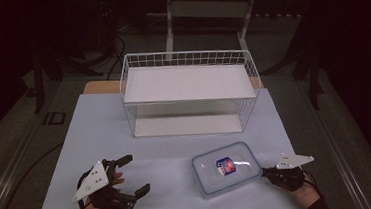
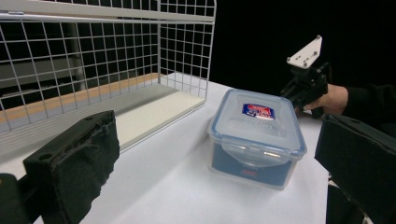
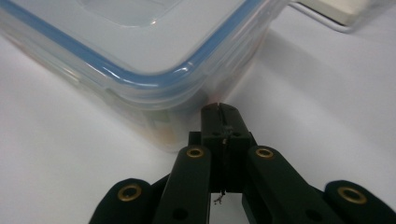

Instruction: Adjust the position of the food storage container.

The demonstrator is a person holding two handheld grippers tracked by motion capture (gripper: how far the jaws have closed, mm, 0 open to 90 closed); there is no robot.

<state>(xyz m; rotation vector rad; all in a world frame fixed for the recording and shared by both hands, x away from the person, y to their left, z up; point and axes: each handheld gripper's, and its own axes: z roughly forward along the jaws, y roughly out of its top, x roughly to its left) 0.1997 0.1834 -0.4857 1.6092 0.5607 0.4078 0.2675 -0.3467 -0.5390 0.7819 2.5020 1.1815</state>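
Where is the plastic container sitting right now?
In the high view, the plastic container sits front right on the table, before the wire basket, with the shut right tongs at its right corner.

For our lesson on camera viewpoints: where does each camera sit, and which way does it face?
High view: above the table's near edge, facing forward and down; both hands, left gripper, box, basket.
Left gripper view: rides the left gripper, facing box and right gripper; open jaws.
Right gripper view: low, shut jaws at the box corner.
Shared: the box.
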